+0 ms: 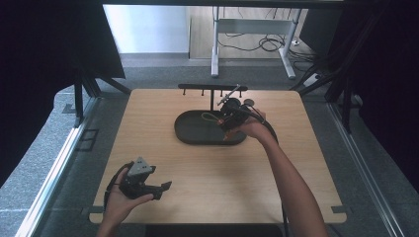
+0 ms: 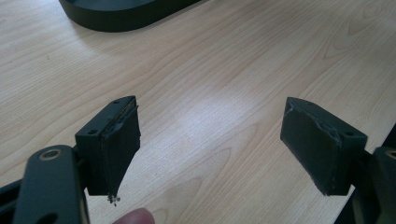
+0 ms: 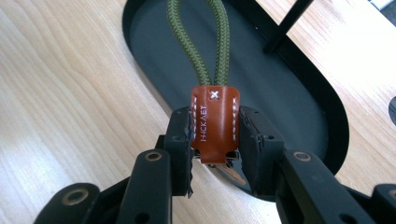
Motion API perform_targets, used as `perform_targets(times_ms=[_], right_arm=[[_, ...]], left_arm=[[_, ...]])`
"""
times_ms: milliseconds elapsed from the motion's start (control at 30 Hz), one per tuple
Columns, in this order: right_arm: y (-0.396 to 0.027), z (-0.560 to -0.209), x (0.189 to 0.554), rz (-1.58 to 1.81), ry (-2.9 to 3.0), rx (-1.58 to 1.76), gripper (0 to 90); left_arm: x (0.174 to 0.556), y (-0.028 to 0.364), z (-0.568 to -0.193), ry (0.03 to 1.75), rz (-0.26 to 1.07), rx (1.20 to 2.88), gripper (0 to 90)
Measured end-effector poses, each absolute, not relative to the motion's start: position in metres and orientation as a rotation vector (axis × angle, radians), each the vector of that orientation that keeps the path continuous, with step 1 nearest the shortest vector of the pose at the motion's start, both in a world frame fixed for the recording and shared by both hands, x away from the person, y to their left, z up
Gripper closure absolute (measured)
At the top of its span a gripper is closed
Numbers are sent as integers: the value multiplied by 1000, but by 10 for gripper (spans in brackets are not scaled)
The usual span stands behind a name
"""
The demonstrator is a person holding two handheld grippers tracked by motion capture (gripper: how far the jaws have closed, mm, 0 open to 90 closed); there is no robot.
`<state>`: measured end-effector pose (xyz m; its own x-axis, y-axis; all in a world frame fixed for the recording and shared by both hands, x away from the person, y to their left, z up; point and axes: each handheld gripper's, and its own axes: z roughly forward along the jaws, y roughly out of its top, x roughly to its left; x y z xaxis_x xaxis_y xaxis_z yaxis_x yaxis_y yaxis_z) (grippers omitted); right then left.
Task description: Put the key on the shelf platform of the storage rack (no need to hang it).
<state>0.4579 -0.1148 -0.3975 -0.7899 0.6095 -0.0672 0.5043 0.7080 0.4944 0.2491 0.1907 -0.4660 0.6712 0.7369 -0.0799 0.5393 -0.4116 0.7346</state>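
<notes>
We see a brown leather tab (image 3: 214, 122) (white stitching, a green cord loop (image 3: 201, 42) rising from its top) clamped between the jaws of the right gripper (image 3: 215, 140), held above the dark oval tray (image 1: 190, 134) on the bench (image 1: 148, 113). Behind the tray stands a black hook rack (image 1: 212, 89). Near the bench's front left edge our left gripper (image 2: 210, 140) hovers with its jaws spread wide, nothing between them.

The brown leather tab (image 3: 214, 122) on the green cord loop (image 3: 201, 43) bears stamped letters reading roughly "HICKAET".
</notes>
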Motion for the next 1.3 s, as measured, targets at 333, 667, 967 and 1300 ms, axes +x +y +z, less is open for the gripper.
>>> perform_targets(times_ms=[333,667,967,1300], right_arm=[[-112,-405,475,681,2692,918,664],[-105,-414,489,685,2692,936,664],[-103,-428,497,679,2685,953,662],[-104,-444,498,661,2697,970,658]], left_arm=[[249,193,-466,986,327,2108,203],[250,195,-466,993,327,2101,203],[250,195,-466,986,326,2107,203],[250,193,-467,984,322,2112,203]])
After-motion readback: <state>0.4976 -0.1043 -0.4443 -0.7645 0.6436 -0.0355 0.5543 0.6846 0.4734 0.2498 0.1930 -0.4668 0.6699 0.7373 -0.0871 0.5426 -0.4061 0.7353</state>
